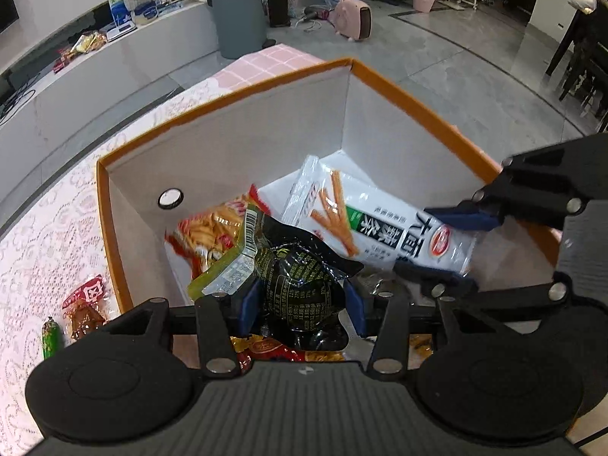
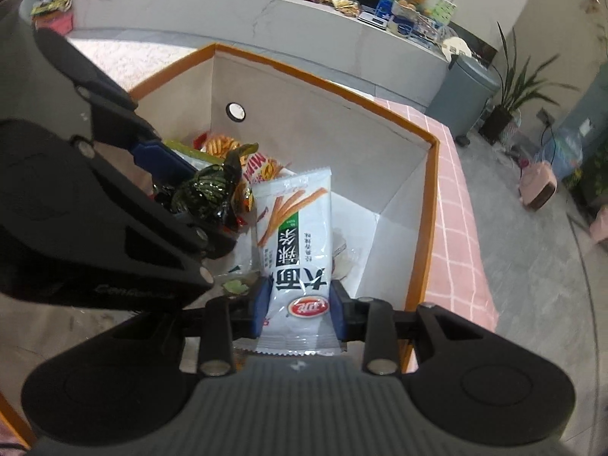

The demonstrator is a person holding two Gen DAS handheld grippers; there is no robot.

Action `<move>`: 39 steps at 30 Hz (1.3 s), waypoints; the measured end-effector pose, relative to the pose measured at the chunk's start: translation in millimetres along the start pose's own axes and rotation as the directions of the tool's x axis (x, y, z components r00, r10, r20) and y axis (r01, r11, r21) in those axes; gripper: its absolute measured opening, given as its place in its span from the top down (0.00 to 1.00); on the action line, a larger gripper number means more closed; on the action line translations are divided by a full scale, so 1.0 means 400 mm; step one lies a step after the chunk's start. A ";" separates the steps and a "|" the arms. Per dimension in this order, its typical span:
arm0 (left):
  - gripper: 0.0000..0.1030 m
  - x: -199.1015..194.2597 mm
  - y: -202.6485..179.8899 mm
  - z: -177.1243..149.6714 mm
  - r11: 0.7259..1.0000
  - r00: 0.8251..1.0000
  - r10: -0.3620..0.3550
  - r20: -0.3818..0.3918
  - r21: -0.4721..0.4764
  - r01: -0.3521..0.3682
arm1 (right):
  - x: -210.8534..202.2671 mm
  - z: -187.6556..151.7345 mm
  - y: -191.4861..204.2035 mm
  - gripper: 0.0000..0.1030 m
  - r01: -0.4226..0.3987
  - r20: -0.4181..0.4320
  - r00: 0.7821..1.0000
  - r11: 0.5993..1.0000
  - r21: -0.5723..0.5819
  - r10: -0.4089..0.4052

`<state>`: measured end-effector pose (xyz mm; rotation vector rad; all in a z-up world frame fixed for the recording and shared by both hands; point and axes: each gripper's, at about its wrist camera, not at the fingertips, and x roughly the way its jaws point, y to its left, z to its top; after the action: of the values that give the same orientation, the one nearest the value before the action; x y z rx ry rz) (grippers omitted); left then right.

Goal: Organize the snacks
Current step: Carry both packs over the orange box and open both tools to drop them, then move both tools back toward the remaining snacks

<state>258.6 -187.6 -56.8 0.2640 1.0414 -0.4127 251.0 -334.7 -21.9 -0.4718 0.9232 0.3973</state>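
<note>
My box is white inside with an orange rim, black-green pack at 6, white stick-print bag, pink-checked cloth.

Landmark: the orange-rimmed white cardboard box, open at the top.
Free floor: bare white bottom in the box's far right corner, beyond the white spicy-strip packet.
Blocked side: the left half of the box – a red-orange crisp bag and a green-edged packet piled against the left wall.
Middle of the box: the left gripper with a black foil pack and the right gripper with the white packet crowd side by side.
Outside, left of the box: a small red snack and a green one on the lace cloth – the rest lies bare.
</note>
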 end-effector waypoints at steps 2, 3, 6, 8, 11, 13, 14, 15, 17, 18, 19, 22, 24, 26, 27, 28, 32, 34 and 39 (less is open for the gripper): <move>0.48 0.003 0.004 -0.005 1.000 1.000 0.000 -0.007 0.002 0.000 | 0.000 0.000 0.007 0.69 0.010 0.001 1.000 1.000 -0.025 -0.010; 0.47 0.002 0.003 -0.006 1.000 1.000 -0.002 -0.005 0.008 0.002 | 0.000 0.001 0.009 0.68 0.014 0.000 1.000 0.999 -0.035 -0.014; 0.47 0.004 0.002 -0.003 1.000 1.000 -0.003 -0.010 0.013 0.003 | 0.003 0.002 0.011 0.68 0.031 -0.006 0.999 0.997 -0.067 -0.031; 0.43 0.006 0.004 0.001 1.000 1.000 0.005 -0.004 0.013 -0.005 | 0.010 0.005 0.004 0.68 0.035 -0.009 0.999 0.996 -0.077 -0.036; 0.40 -0.008 0.008 -0.001 1.000 1.000 -0.012 0.011 0.014 0.012 | 0.007 0.008 0.003 0.68 0.033 -0.011 0.999 0.996 -0.084 -0.034; 0.34 -0.025 0.008 -0.002 1.000 0.999 -0.024 0.023 0.019 0.023 | 0.005 0.010 0.001 0.68 0.032 -0.013 0.999 0.996 -0.081 -0.033; 0.31 -0.035 0.007 -0.003 0.999 0.999 -0.025 0.029 0.026 0.024 | 0.005 0.012 -0.001 0.68 0.033 -0.014 0.999 0.996 -0.081 -0.034; 0.30 -0.045 0.005 -0.002 0.999 0.999 -0.022 0.034 0.033 0.021 | 0.004 0.013 -0.001 0.68 0.032 -0.016 0.999 0.996 -0.078 -0.033; 0.30 -0.066 0.003 -0.002 0.999 0.999 -0.014 0.045 0.041 0.012 | 0.005 0.019 0.002 0.68 0.028 -0.022 0.999 0.997 -0.069 -0.030; 0.30 -0.077 0.004 -0.003 0.999 0.999 -0.013 0.050 0.041 0.011 | 0.003 0.021 0.004 0.68 0.030 -0.026 0.999 0.997 -0.066 -0.032; 0.30 -0.087 0.006 -0.003 0.999 0.998 -0.020 0.056 0.040 0.018 | 0.001 0.021 0.006 0.68 0.033 -0.029 0.999 0.997 -0.069 -0.036; 0.30 -0.119 0.011 -0.006 0.999 0.997 -0.028 0.072 0.032 0.026 | 0.001 0.031 0.015 0.67 0.046 -0.039 0.998 0.996 -0.081 -0.049; 0.30 -0.134 0.013 -0.011 0.999 0.997 -0.012 0.082 0.032 0.009 | 0.001 0.037 0.019 0.67 0.050 -0.046 0.997 0.995 -0.082 -0.054; 0.30 -0.147 0.021 -0.019 1.000 0.997 -0.006 0.083 0.023 0.004 | 0.001 0.045 0.025 0.67 0.063 -0.059 0.996 0.994 -0.091 -0.069; 0.30 -0.154 0.025 -0.024 1.000 0.996 -0.003 0.085 0.017 0.002 | 0.001 0.048 0.027 0.67 0.068 -0.064 0.995 0.993 -0.095 -0.074; 0.30 -0.159 0.030 -0.029 1.000 0.996 -0.001 0.086 0.013 -0.001 | 0.000 0.050 0.027 0.66 0.070 -0.066 0.995 0.993 -0.096 -0.076; 0.30 -0.177 0.042 -0.051 1.000 0.997 0.010 0.079 0.015 -0.012 | -0.014 0.060 0.033 0.59 0.078 -0.066 0.994 0.993 -0.093 -0.085; 0.30 -0.187 0.044 -0.060 1.000 0.997 0.012 0.080 0.013 -0.013 | -0.022 0.064 0.038 0.51 0.086 -0.069 0.993 0.991 -0.099 -0.093; 0.30 -0.226 0.053 -0.082 1.000 0.995 0.004 0.101 -0.003 -0.003 | -0.058 0.073 0.059 0.44 0.104 -0.066 0.992 0.988 -0.116 -0.112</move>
<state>203.0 -136.9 6.6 0.2401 0.9421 -0.4173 245.5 -302.2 7.1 -0.6402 0.9436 0.3365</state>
